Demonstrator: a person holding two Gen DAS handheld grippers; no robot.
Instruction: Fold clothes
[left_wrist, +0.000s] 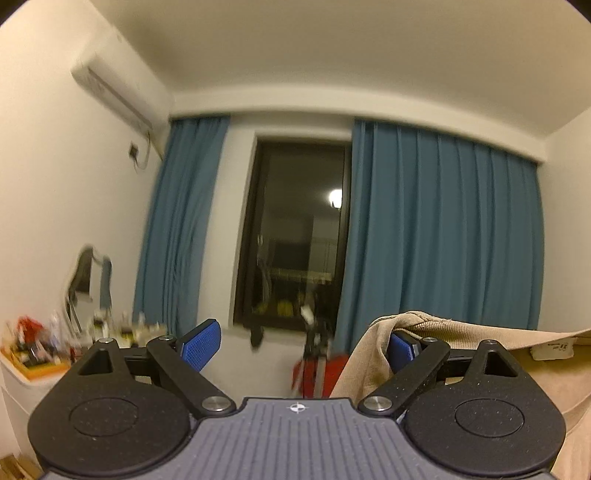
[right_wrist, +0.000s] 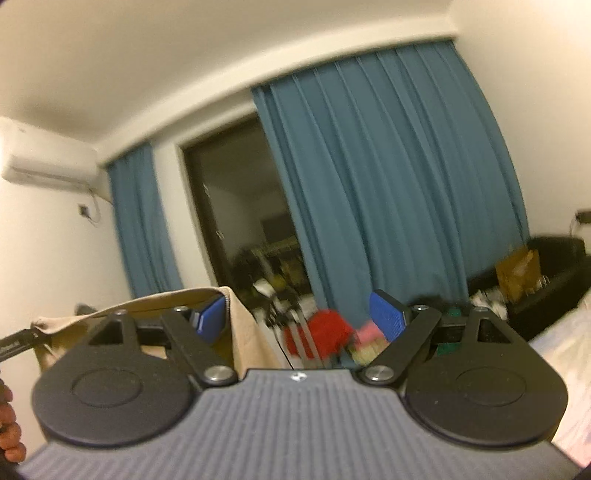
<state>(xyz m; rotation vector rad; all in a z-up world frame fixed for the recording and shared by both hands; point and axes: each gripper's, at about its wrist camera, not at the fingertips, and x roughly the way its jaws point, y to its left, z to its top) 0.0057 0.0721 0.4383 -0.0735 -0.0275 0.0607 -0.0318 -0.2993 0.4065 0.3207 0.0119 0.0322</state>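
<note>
Both grippers raised and aimed at the blue curtains (left_wrist: 443, 229), likely to let the garment hang free. Left gripper (left_wrist: 303, 347): fingers wide apart, tan garment (left_wrist: 369, 354) draped over the right finger only, not pinched. Right gripper (right_wrist: 295, 319): fingers equally wide, the garment hooked over the left finger. Cloth spans between the 2 inner fingers; slip risk looks real.

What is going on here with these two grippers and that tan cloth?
A person is holding up a tan garment with two handheld grippers, in a bedroom facing blue curtains and a dark window. Both the left gripper and the right gripper stand wide open, with the cloth draped over one finger of each, not pinched. Folding has not visibly begun.
</note>
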